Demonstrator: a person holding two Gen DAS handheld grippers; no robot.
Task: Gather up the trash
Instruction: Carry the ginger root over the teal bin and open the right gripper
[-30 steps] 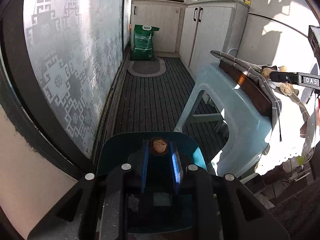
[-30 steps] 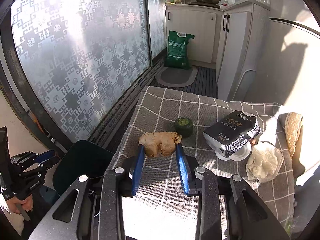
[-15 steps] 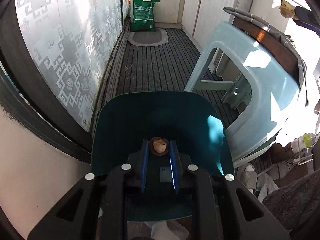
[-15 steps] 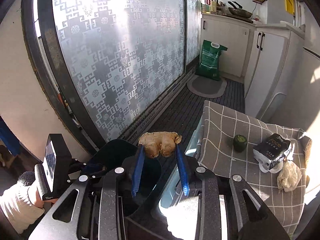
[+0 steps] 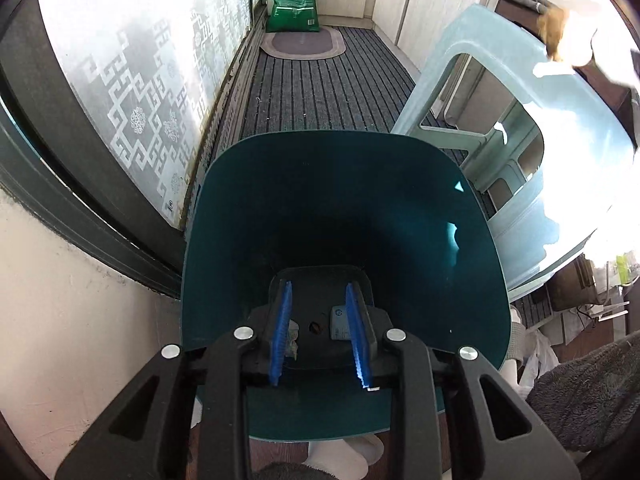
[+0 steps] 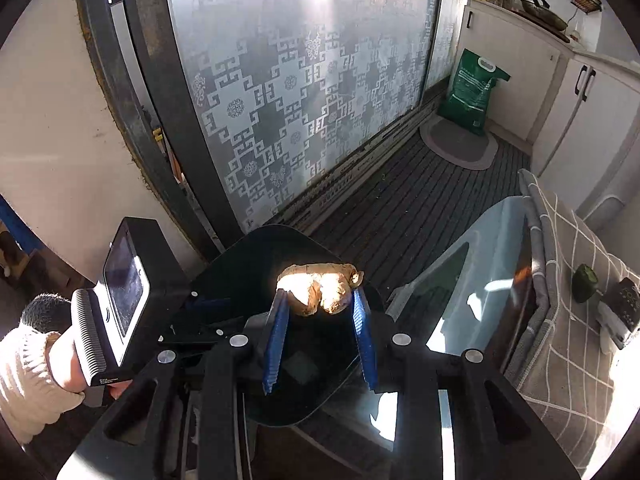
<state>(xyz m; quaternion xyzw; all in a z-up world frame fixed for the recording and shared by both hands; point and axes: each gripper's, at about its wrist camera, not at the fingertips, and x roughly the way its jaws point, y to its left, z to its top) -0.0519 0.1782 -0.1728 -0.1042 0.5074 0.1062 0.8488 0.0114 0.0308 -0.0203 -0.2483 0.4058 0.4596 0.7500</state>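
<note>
Dark ribbed flooring (image 6: 404, 216) runs down a narrow balcony between a frosted patterned glass door (image 6: 304, 92) and white cabinets (image 6: 576, 96), with a green sack (image 6: 472, 92) and an oval mat (image 6: 460, 144) at the far end. Just beside the door track stands a teal trash bin (image 5: 344, 208), and next to it a pale blue plastic stool (image 5: 532, 128) that serves as the desk, topped by a board and a grey checked cloth (image 6: 568, 264). On that cloth lie a small green round thing (image 6: 585, 278) and a dark packet (image 6: 624, 304), near each other. The left hand-held gripper (image 5: 318, 320) points down into the bin's mouth; its jaws are opening and nothing sits between the blue pads (image 5: 283, 328), while small scraps lie on the bin floor below, too dim to identify. The right hand-held gripper (image 6: 318, 312) hangs over the bin's rim, pinching a knobbly piece of ginger (image 6: 320, 288) between its fingertips, half lit by the sun. From the right wrist view, the left hand-held gripper's body with its small screen (image 6: 124, 284) stands in front of the bin's near edge, held by a hand (image 6: 66, 364) in a cream knitted sleeve (image 6: 20, 384)
</note>
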